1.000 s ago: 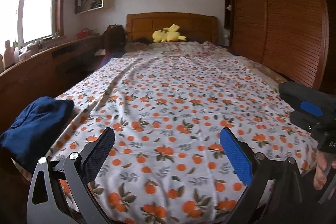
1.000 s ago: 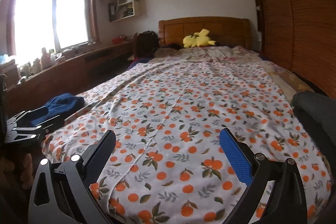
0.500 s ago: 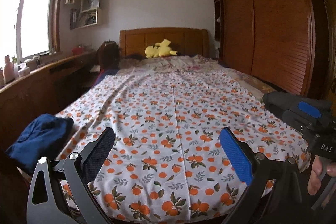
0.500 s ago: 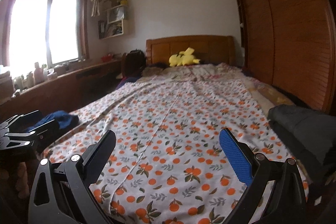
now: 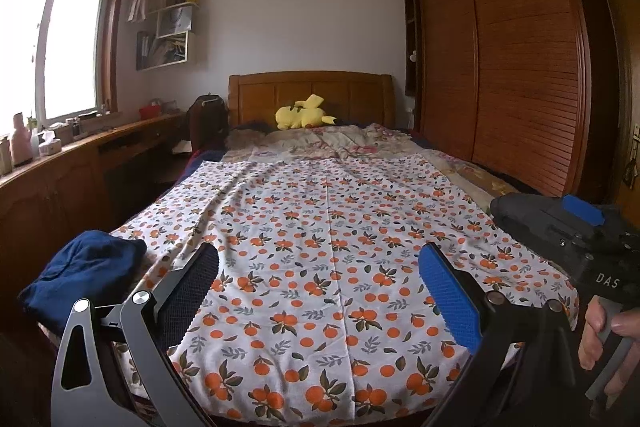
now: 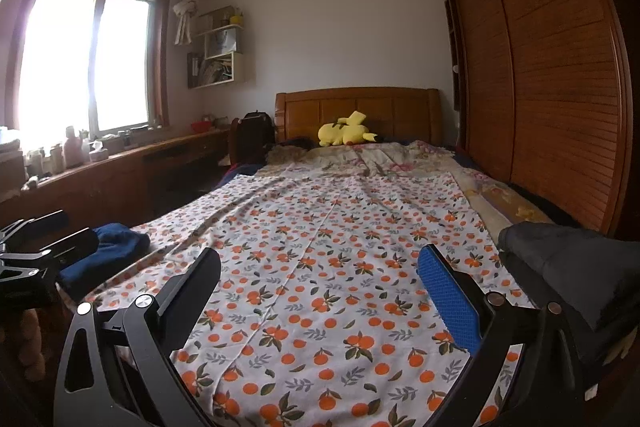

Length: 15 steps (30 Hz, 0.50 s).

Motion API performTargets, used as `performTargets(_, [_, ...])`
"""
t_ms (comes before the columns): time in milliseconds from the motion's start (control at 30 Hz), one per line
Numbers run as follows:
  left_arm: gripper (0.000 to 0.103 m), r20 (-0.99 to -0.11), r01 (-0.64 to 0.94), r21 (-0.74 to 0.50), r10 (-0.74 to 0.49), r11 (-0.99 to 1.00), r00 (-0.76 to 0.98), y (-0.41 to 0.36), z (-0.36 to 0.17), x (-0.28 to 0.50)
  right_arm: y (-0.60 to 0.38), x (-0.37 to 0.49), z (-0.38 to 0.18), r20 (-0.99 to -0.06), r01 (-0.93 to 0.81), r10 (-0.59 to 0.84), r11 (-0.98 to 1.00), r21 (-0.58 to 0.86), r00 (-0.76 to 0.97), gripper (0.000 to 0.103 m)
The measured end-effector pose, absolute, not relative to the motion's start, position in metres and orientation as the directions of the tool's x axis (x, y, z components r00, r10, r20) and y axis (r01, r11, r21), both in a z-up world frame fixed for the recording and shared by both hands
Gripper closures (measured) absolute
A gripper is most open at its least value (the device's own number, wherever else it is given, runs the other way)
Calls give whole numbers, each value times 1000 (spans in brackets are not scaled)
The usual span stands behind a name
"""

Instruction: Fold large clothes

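Orange-print cloth (image 5: 328,247) lay spread flat across the bed (image 5: 310,91), ahead of and below both tools. Left gripper (image 5: 320,291) and right gripper (image 6: 320,291) hovered above its near edge, jaws spread wide, holding nothing. Blue garment (image 5: 88,275) sat left of them.

A wooden bed (image 5: 310,89) with a carved headboard fills the room's middle. A white sheet printed with oranges (image 5: 328,247) lies spread flat over its near half. At the near left edge rests a bundled dark blue garment (image 5: 86,273); at the near right edge, a dark grey garment (image 6: 568,267). At the far end a floral quilt (image 5: 328,141) lies rumpled, with a yellow plush toy (image 5: 304,113) by the headboard.
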<state>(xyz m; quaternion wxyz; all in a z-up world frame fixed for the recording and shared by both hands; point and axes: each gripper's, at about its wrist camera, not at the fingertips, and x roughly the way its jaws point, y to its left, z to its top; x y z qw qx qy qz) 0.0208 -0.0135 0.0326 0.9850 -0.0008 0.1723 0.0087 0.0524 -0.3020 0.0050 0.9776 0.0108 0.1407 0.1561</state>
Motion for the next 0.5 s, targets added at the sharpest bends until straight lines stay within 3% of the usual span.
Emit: performTargets(500, [2, -344, -23, -1, 21, 1000, 939, -10, 29, 21, -298, 52, 5, -281, -298, 304, 952, 63, 910, 8])
